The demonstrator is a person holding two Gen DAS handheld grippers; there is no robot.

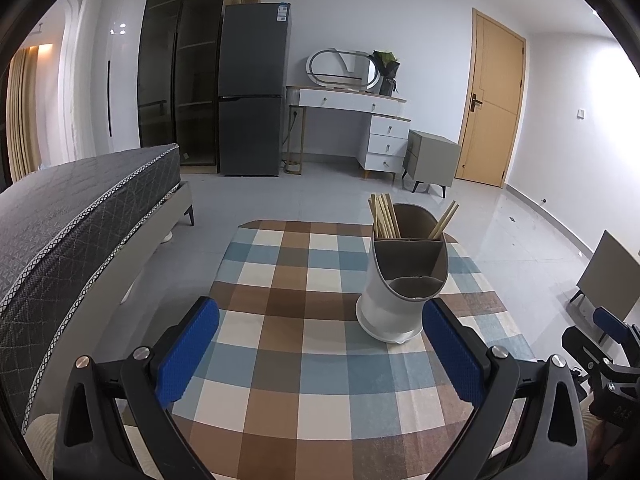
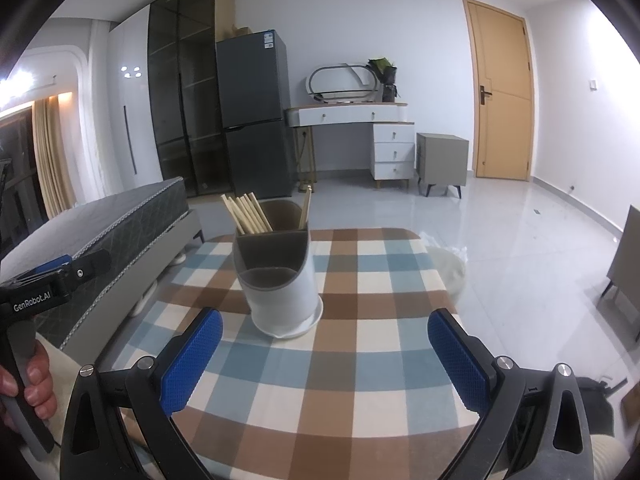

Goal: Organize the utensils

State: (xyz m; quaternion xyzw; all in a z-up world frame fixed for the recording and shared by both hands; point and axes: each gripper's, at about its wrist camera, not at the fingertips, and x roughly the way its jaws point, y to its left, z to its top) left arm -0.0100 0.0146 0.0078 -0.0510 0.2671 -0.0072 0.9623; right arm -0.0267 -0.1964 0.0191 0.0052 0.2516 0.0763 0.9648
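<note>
A white plastic utensil holder with grey inner compartments (image 1: 402,280) stands upright on its shallow white saucer on the counter covered with a blue, brown and cream checked cloth (image 1: 280,280); its rear compartment holds a bundle of pale wooden chopsticks (image 1: 384,216) leaning to one side, with one or two more chopsticks slanting out at the opposite side; the two nearer compartments look empty. The left gripper (image 1: 320,344) hangs low over the near part of the cloth with its blue-padded jaws spread wide and nothing between them, the holder just beyond its right finger; the right gripper (image 2: 324,348) is likewise released and empty, the holder ahead near its left finger. A hand (image 2: 28,380) grips the left gripper's handle; a dark grey bed (image 1: 80,208) lies beside the counter.
</note>
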